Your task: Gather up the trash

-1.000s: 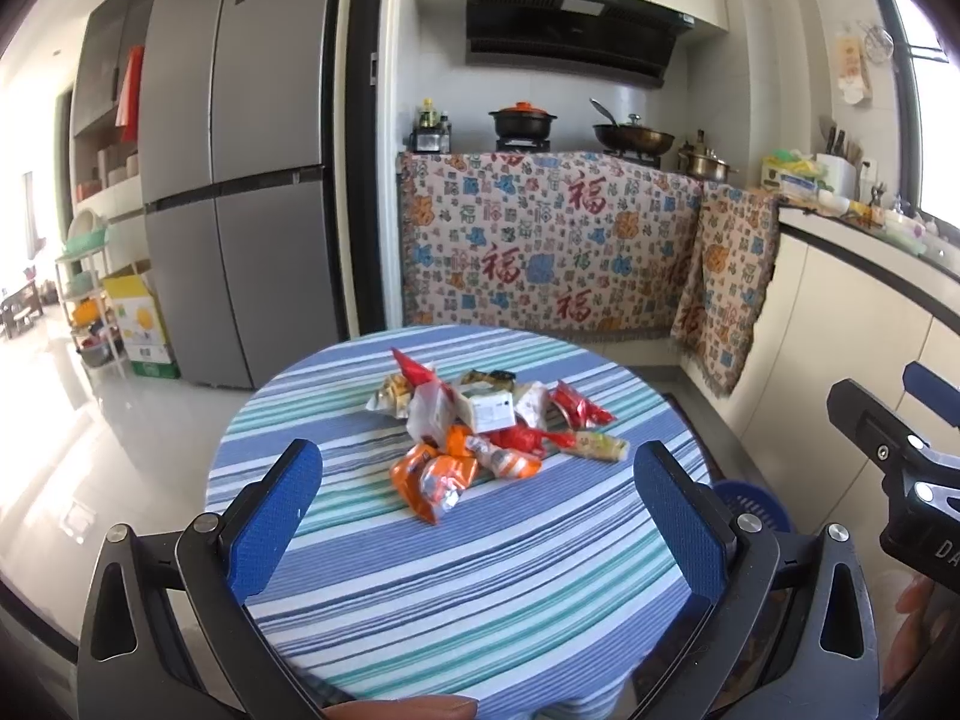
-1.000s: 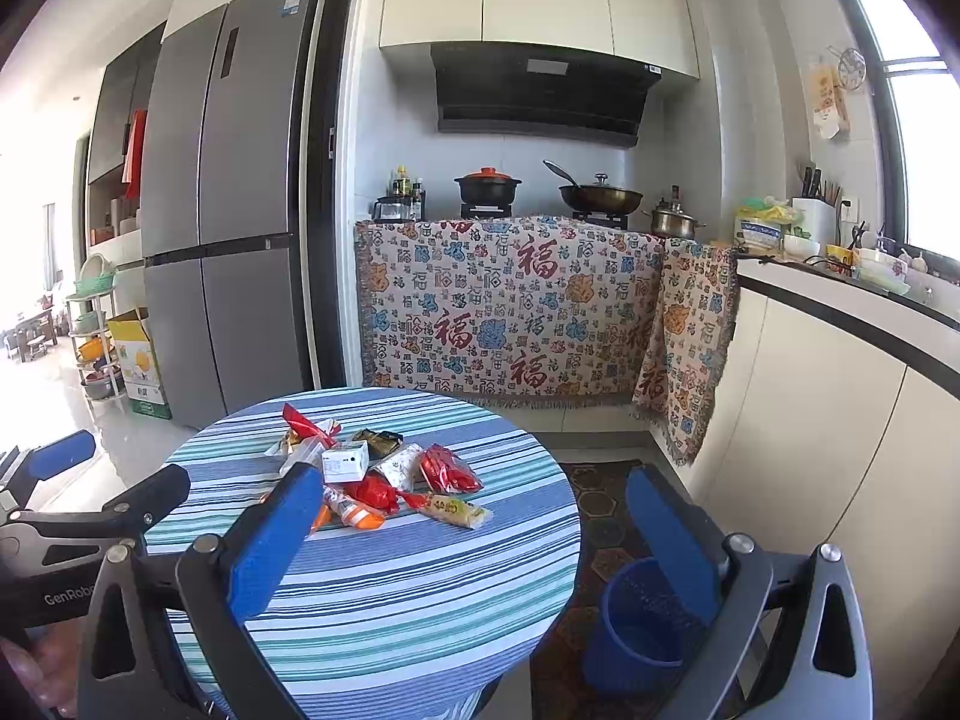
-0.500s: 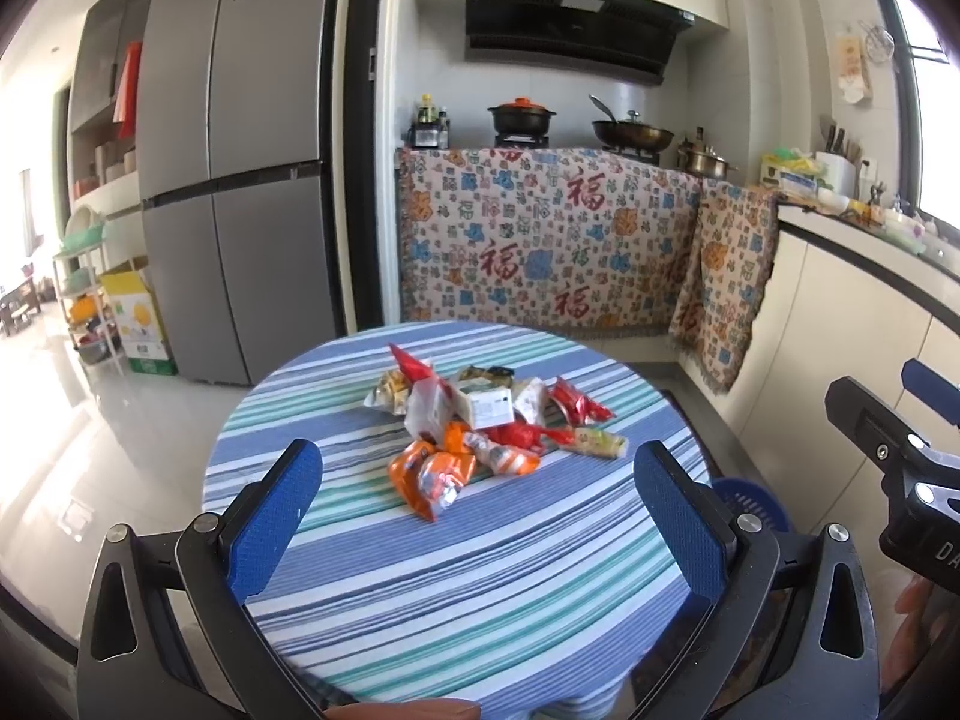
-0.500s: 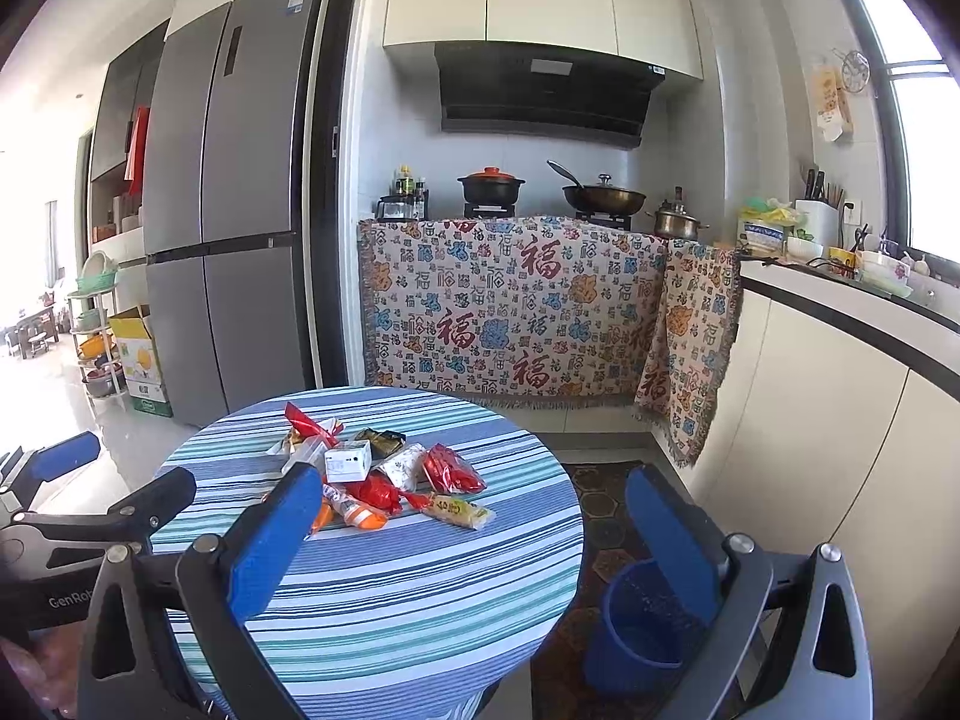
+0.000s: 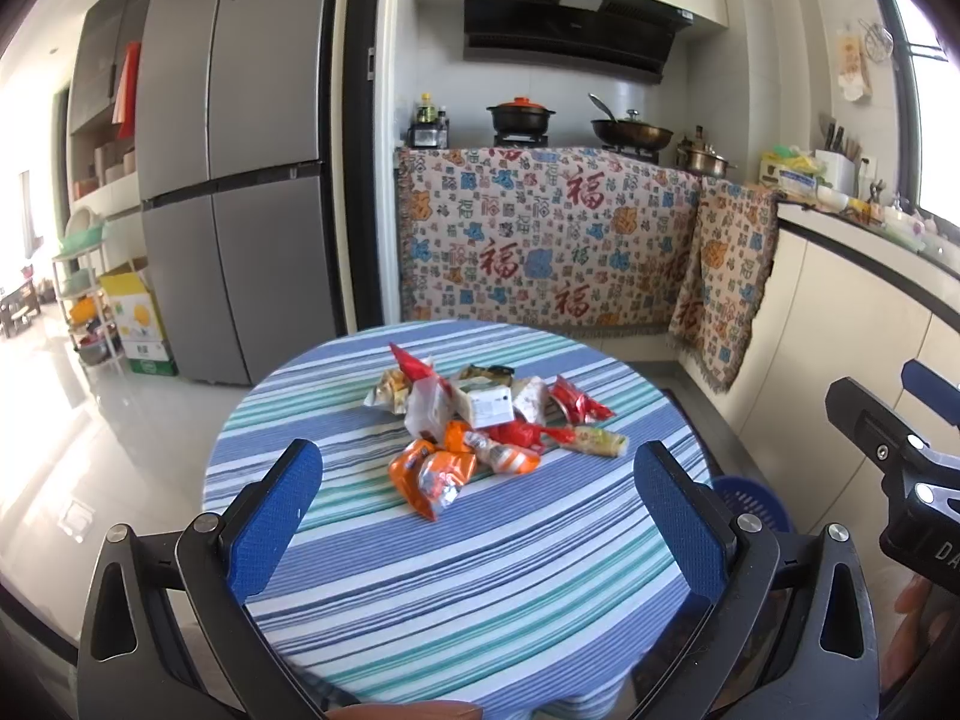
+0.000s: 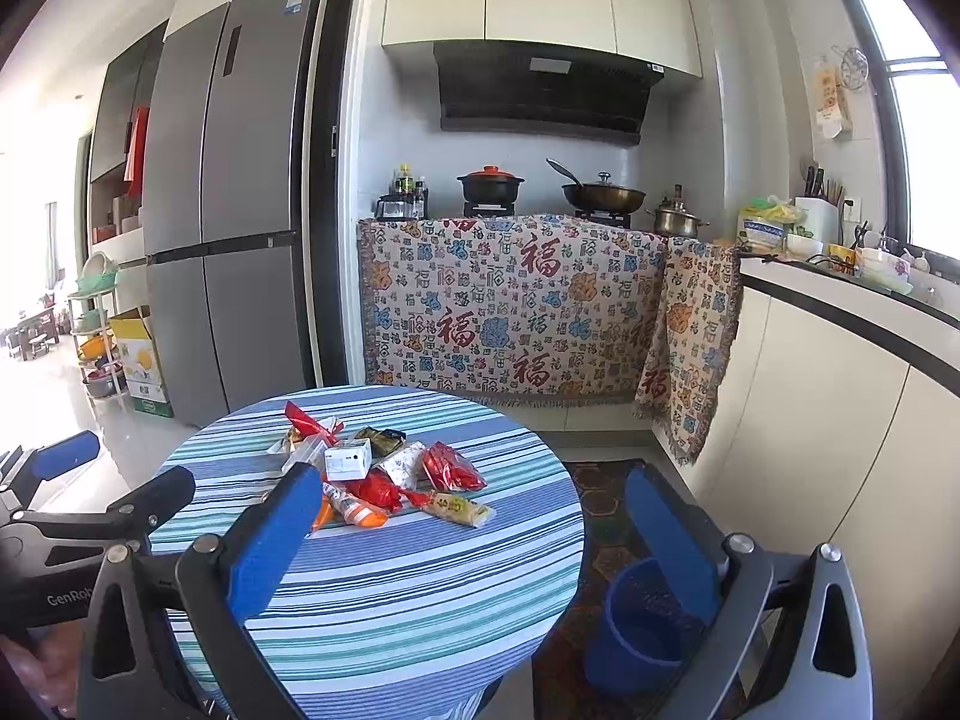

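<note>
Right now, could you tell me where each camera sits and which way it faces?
Left wrist: on the left tongs, facing the table and trash pile, stove wall beyond; its blue fingers and the right tongs show.
Right wrist: on the right tongs, further right, facing the table edge and blue bin; the left tongs show.
Shared: table, trash pile, bin, fridge.

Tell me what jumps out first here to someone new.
The heap of bright snack wrappers in the middle of the round striped table draws the eye first. Behind it hangs a patterned cloth over the stove counter, and a blue bin stands on the floor right of the table. Both tongs, left and right, are open and empty.
</note>
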Action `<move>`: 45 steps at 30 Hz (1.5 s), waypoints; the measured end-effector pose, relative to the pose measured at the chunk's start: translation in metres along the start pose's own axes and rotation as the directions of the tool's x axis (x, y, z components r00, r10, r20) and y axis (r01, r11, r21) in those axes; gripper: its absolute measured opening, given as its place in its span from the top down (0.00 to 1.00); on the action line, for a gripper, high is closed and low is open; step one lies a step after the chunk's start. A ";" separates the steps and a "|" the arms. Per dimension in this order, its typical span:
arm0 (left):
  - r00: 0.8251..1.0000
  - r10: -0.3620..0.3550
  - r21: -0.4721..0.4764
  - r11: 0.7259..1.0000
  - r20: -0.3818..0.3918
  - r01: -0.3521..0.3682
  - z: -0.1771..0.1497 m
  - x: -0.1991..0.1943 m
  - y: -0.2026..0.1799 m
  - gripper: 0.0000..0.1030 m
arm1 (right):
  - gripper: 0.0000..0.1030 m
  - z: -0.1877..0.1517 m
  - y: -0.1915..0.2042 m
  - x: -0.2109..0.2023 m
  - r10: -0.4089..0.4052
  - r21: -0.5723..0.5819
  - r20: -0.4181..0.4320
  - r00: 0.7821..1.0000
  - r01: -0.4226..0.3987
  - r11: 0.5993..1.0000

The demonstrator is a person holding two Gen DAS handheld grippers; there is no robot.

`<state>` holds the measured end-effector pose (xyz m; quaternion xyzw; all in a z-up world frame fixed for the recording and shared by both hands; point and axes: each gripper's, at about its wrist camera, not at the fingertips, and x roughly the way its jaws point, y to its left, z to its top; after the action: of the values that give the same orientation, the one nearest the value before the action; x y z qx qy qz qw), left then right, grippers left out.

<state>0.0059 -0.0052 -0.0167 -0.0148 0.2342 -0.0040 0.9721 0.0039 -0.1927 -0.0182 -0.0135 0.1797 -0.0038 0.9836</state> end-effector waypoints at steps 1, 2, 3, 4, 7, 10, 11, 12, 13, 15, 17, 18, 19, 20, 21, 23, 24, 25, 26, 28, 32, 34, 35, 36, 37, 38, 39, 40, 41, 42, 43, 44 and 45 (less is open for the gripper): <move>1.000 -0.001 0.000 1.000 0.000 0.001 0.000 0.000 0.000 0.00 | 0.00 0.000 0.000 0.000 0.000 0.000 0.000 1.000 0.000 1.000; 1.000 -0.001 0.001 1.000 0.000 0.001 -0.002 -0.001 0.000 0.00 | 0.00 0.000 0.000 0.000 0.000 0.000 -0.001 1.000 0.000 1.000; 1.000 -0.001 0.002 1.000 0.000 0.001 -0.003 -0.001 0.000 0.00 | 0.00 0.000 0.000 0.000 0.000 0.001 -0.002 1.000 0.000 1.000; 1.000 -0.001 0.002 1.000 0.000 0.001 -0.003 -0.001 0.000 0.00 | 0.00 0.000 0.000 0.000 0.000 0.002 -0.003 1.000 0.000 1.000; 1.000 -0.001 0.001 1.000 0.000 0.001 -0.003 -0.001 -0.001 0.00 | 0.00 0.000 0.000 0.000 0.000 0.002 -0.003 1.000 0.000 1.000; 1.000 -0.001 0.002 1.000 0.000 0.001 -0.003 -0.001 0.000 0.00 | 0.00 0.000 -0.001 0.000 0.000 0.003 -0.003 1.000 0.000 1.000; 1.000 -0.001 0.001 1.000 0.000 0.001 -0.003 -0.001 -0.001 0.00 | 0.00 0.000 0.000 0.000 -0.001 0.003 -0.003 1.000 0.001 1.000; 1.000 -0.001 0.002 1.000 -0.001 0.001 -0.002 -0.001 -0.001 0.00 | 0.00 0.000 0.000 0.000 -0.001 0.003 -0.004 1.000 0.001 1.000; 1.000 -0.001 0.002 1.000 -0.001 0.001 -0.002 -0.001 -0.001 0.00 | 0.00 0.000 -0.001 0.000 -0.001 0.003 -0.004 1.000 0.001 1.000; 1.000 -0.001 0.002 1.000 -0.001 0.001 -0.002 -0.001 -0.001 0.00 | 0.00 0.000 0.000 0.001 -0.001 0.004 -0.006 1.000 0.001 1.000; 1.000 -0.001 0.002 1.000 -0.002 0.001 -0.004 -0.001 -0.001 0.00 | 0.00 0.000 -0.001 0.001 -0.001 0.003 -0.006 1.000 0.001 1.000; 1.000 -0.002 0.002 1.000 -0.003 0.002 -0.006 -0.001 -0.001 0.00 | 0.00 0.000 -0.001 0.001 -0.001 0.003 -0.006 1.000 0.001 1.000; 1.000 -0.002 0.003 1.000 -0.004 0.002 -0.007 0.000 -0.002 0.00 | 0.00 0.001 0.000 0.001 -0.002 0.004 -0.005 1.000 0.002 1.000; 1.000 -0.003 0.003 1.000 -0.003 0.003 -0.007 0.000 -0.002 0.00 | 0.00 0.000 -0.001 0.001 -0.002 0.006 -0.005 1.000 0.003 1.000; 1.000 -0.003 0.005 1.000 -0.004 0.003 -0.009 0.000 -0.004 0.00 | 0.00 0.001 -0.001 0.002 -0.002 0.007 -0.006 1.000 0.002 1.000; 1.000 -0.004 0.005 1.000 -0.004 0.004 -0.010 -0.001 -0.004 0.00 | 0.00 0.001 -0.001 0.003 -0.004 0.008 -0.008 1.000 0.004 1.000; 1.000 -0.004 0.005 1.000 -0.004 0.004 -0.010 -0.001 -0.004 0.00 | 0.00 0.001 -0.001 0.003 -0.004 0.007 -0.009 1.000 0.004 1.000; 1.000 -0.004 0.005 1.000 -0.005 0.004 -0.010 -0.001 -0.004 0.00 | 0.00 0.000 -0.001 0.003 -0.005 0.007 -0.010 1.000 0.005 1.000; 1.000 -0.004 0.005 1.000 -0.005 0.004 -0.010 -0.001 -0.004 0.00 | 0.00 0.000 0.000 0.003 -0.005 0.008 -0.010 1.000 0.005 1.000; 1.000 -0.005 0.005 1.000 -0.006 0.005 -0.011 -0.001 -0.004 0.00 | 0.00 0.000 0.000 0.003 -0.005 0.007 -0.010 1.000 0.005 1.000; 1.000 -0.005 0.005 1.000 -0.006 0.005 -0.010 -0.001 -0.004 0.00 | 0.00 0.000 0.000 0.004 -0.006 0.008 -0.009 1.000 0.006 1.000; 1.000 -0.004 0.005 1.000 -0.007 0.004 -0.010 -0.001 -0.004 0.00 | 0.00 0.000 0.000 0.003 -0.006 0.008 -0.009 1.000 0.006 1.000; 1.000 -0.005 0.005 1.000 -0.007 0.005 -0.010 -0.001 -0.004 0.00 | 0.00 0.000 0.000 0.004 -0.007 0.009 -0.009 1.000 0.007 1.000; 1.000 -0.005 0.005 1.000 -0.007 0.005 -0.011 -0.002 -0.005 0.00 | 0.00 0.000 0.001 0.004 -0.007 0.009 -0.009 1.000 0.007 1.000; 1.000 -0.004 0.005 1.000 -0.007 0.004 -0.010 -0.001 -0.004 0.00 | 0.00 0.000 0.001 0.003 -0.007 0.008 -0.009 1.000 0.007 1.000; 1.000 -0.005 0.005 1.000 -0.008 0.005 -0.009 -0.001 -0.004 0.00 | 0.00 0.000 0.001 0.004 -0.007 0.008 -0.009 1.000 0.007 1.000; 1.000 -0.005 0.005 1.000 -0.008 0.005 -0.011 -0.002 -0.005 0.00 | 0.00 0.000 0.001 0.003 -0.007 0.008 -0.009 1.000 0.007 1.000; 1.000 -0.004 0.005 1.000 -0.008 0.004 -0.009 -0.001 -0.004 0.00 | 0.00 0.000 0.001 0.003 -0.006 0.008 -0.009 1.000 0.006 1.000; 1.000 -0.004 0.006 1.000 -0.008 0.004 -0.011 -0.002 -0.005 0.00 | 0.00 0.000 0.001 0.004 -0.007 0.008 -0.009 1.000 0.007 1.000; 1.000 -0.004 0.005 1.000 -0.008 0.004 -0.009 -0.001 -0.004 0.00 | 0.00 0.000 0.001 0.004 -0.007 0.009 -0.010 1.000 0.007 1.000; 1.000 -0.004 0.005 1.000 -0.008 0.004 -0.009 -0.001 -0.004 0.00 | 0.00 0.000 0.001 0.003 -0.007 0.009 -0.009 1.000 0.008 1.000; 1.000 -0.005 0.004 1.000 -0.008 0.005 -0.009 -0.001 -0.004 0.00 | 0.00 0.000 0.001 0.004 -0.008 0.008 -0.009 1.000 0.008 1.000; 1.000 -0.005 0.005 1.000 -0.009 0.005 -0.010 -0.001 -0.004 0.00 | 0.00 0.000 0.001 0.004 -0.008 0.008 -0.009 1.000 0.008 1.000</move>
<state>0.0003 -0.0098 -0.0245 -0.0131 0.2384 -0.0068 0.9711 0.0074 -0.1914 -0.0199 -0.0101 0.1842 -0.0087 0.9828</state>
